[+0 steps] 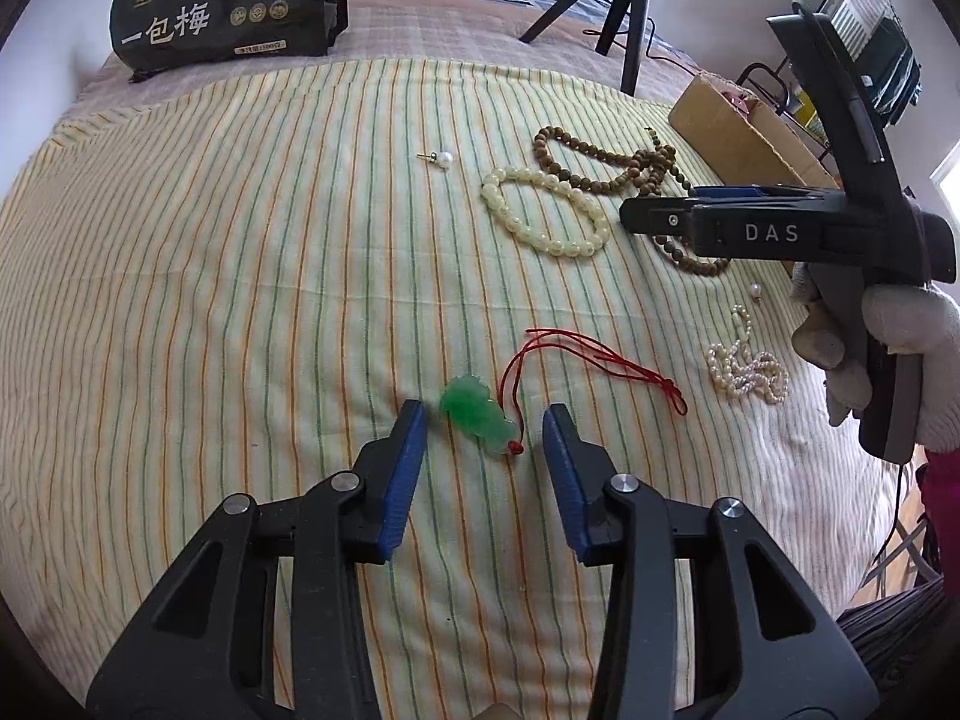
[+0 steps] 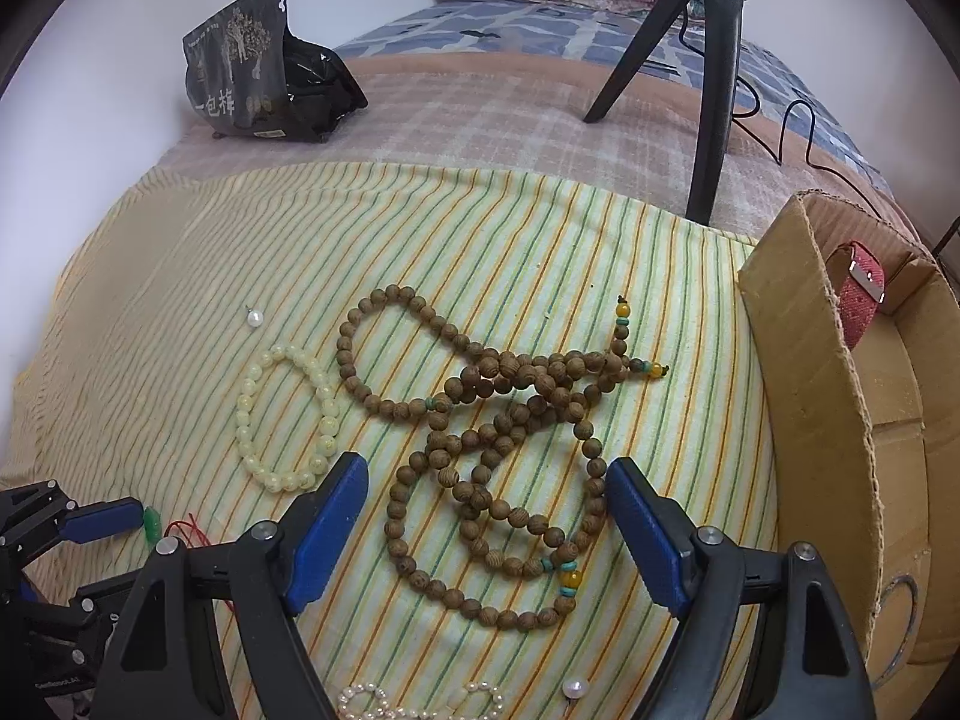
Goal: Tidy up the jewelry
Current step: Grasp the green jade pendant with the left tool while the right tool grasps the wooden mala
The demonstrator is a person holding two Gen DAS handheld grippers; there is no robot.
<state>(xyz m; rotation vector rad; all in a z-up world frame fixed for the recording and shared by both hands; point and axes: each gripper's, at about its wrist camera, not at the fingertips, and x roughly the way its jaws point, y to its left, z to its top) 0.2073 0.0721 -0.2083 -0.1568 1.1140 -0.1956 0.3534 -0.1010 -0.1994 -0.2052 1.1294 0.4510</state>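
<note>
Jade pendant (image 1: pixel 477 414) on its red cord (image 1: pixel 591 360) lies on the striped cloth (image 1: pixel 240 300) right between the spread fingers of my left gripper (image 1: pixel 485 438), its long side slanting down to the right; my other tool says "DAS", and the black bag (image 1: pixel 225 0) says "一包梅". From my right gripper (image 2: pixel 486 504), spread wide too, the brown wooden beads (image 2: pixel 498 438) lie just ahead between the fingers, with the cardboard box (image 2: pixel 810 390) to the right.

One wooden bead strand (image 2: pixel 498 438), one cream bead bracelet (image 2: pixel 288 420), one small-pearl strand (image 1: pixel 750 366), two loose pearl earrings (image 1: pixel 443 158), one green pendant (image 1: pixel 477 414), one cardboard box (image 2: pixel 840 420), one red strap (image 2: pixel 861 294), one black snack bag (image 1: pixel 228 0), one tripod (image 2: pixel 708 60)
</note>
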